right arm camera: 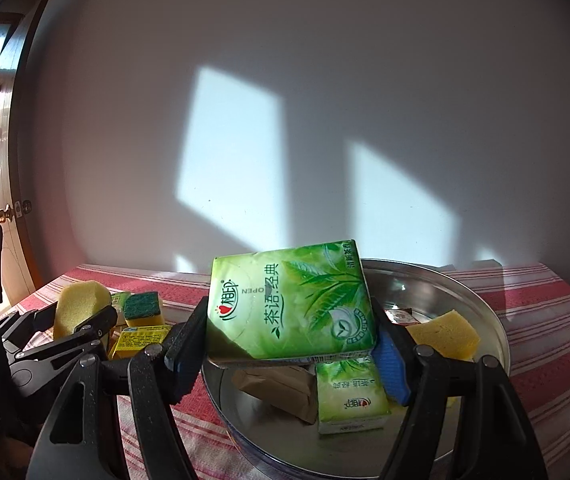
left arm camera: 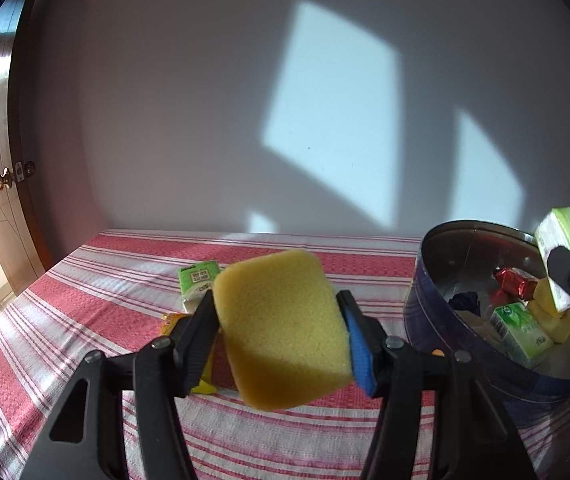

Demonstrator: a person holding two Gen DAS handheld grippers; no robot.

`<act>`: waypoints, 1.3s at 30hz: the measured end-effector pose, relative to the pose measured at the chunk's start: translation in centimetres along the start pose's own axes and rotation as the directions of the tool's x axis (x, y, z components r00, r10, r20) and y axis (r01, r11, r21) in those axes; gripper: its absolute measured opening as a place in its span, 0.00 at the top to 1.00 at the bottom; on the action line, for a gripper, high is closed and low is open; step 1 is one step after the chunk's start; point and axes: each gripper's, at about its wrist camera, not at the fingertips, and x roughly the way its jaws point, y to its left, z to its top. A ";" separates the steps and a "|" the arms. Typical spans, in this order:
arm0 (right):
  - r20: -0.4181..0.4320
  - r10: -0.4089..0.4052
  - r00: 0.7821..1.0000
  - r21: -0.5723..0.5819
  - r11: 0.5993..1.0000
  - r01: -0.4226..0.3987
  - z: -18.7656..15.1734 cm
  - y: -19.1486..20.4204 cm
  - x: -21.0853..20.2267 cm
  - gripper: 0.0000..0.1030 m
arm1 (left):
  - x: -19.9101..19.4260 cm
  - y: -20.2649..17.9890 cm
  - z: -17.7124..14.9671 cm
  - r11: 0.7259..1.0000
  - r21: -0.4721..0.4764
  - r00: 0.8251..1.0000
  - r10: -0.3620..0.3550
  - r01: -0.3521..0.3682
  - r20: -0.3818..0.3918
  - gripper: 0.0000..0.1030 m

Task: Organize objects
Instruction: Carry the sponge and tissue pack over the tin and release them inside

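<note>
Both loads look mid-carry: left tool (left arm camera: 279,330) clamps a yellow sponge (left arm camera: 281,332) above the worktop (left arm camera: 85,304), right tool (right arm camera: 291,344) grips a tissue pack (right arm camera: 291,304) over the tin (right arm camera: 493,320), so next is probably lowering and letting go.

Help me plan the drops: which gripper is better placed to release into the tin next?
Right. The right gripper holds its tissue pack above the tin; the left gripper holds its sponge beside it.
</note>
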 end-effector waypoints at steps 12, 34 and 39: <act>0.026 -0.057 0.998 -0.010 0.998 0.057 0.5 -3.8 -0.6 0.28 | -0.5 -4.5 0.0 0.997 0.039 0.998 -0.068 0.067 0.007 0.43; 0.016 -0.181 0.983 0.009 0.984 0.181 1.4 -11.0 0.4 0.28 | -0.9 -11.6 1.9 0.977 0.097 0.980 -0.193 0.188 0.040 0.43; 0.004 -0.204 0.979 0.018 0.979 0.204 1.6 -12.0 1.2 0.28 | -0.2 -13.5 2.5 0.970 0.105 0.974 -0.224 0.221 0.022 0.43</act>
